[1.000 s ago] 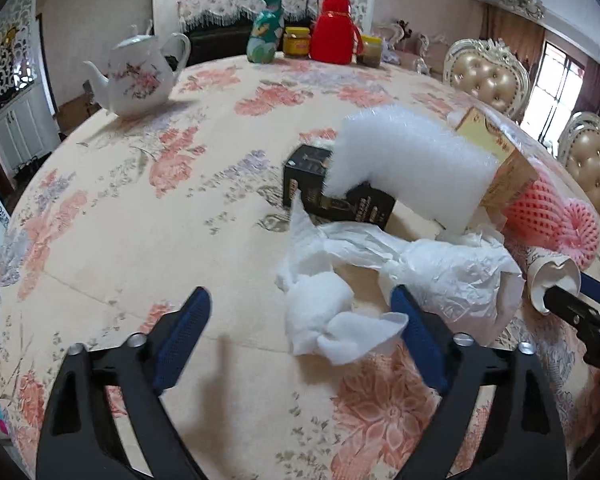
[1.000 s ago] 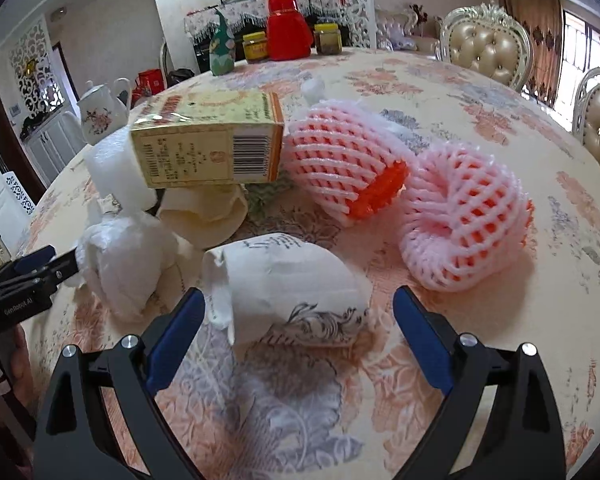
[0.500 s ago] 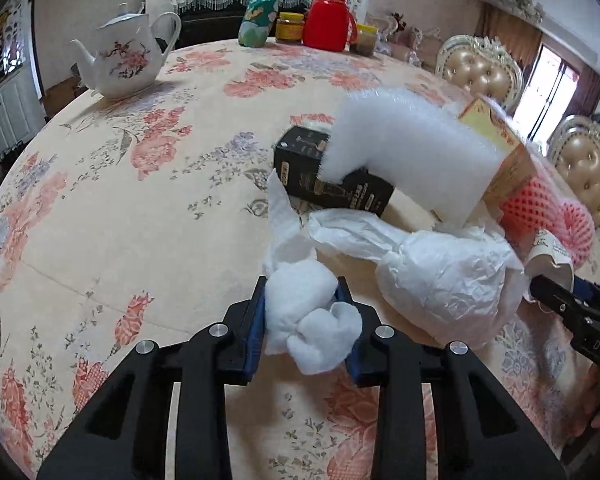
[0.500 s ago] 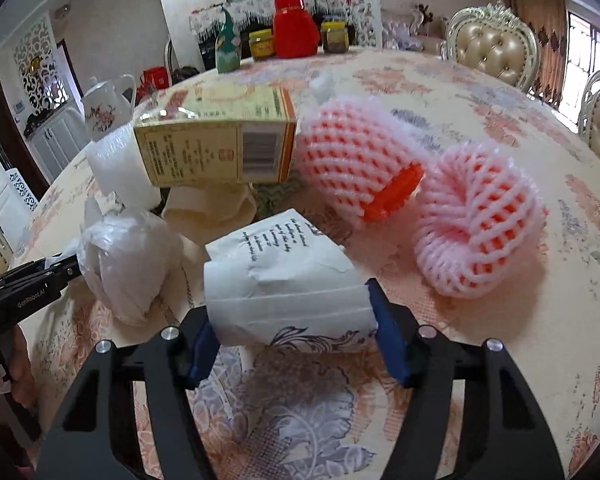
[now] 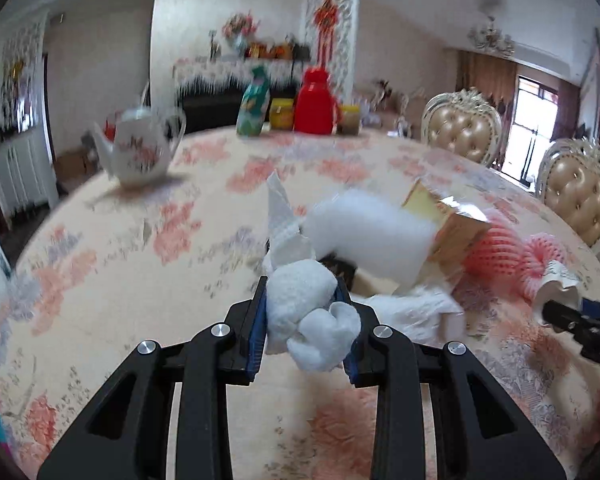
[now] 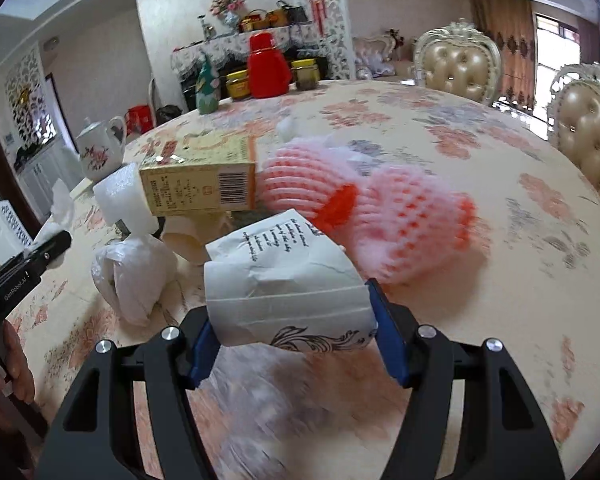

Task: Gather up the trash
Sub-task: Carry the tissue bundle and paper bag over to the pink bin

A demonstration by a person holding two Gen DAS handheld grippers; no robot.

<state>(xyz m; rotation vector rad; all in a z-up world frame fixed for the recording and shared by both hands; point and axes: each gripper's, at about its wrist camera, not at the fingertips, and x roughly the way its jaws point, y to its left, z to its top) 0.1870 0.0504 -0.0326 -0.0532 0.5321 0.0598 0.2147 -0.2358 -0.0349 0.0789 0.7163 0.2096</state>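
Above the flowered worktop (image 5: 112, 248), we see the left tool (image 5: 303, 322) clamping a tissue wad (image 5: 310, 312); the right tool (image 6: 296, 330) grips a crushed paper cup (image 6: 284, 284), foam nets (image 6: 384, 216) at one o'clock.

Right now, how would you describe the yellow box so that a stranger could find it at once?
Start at the round table with the floral cloth and find the pile of trash near its front edge. There the yellow cardboard box lies on its side, between a white foam block and pink foam fruit nets. It alone is stiff and printed, with a black barcode on its end.
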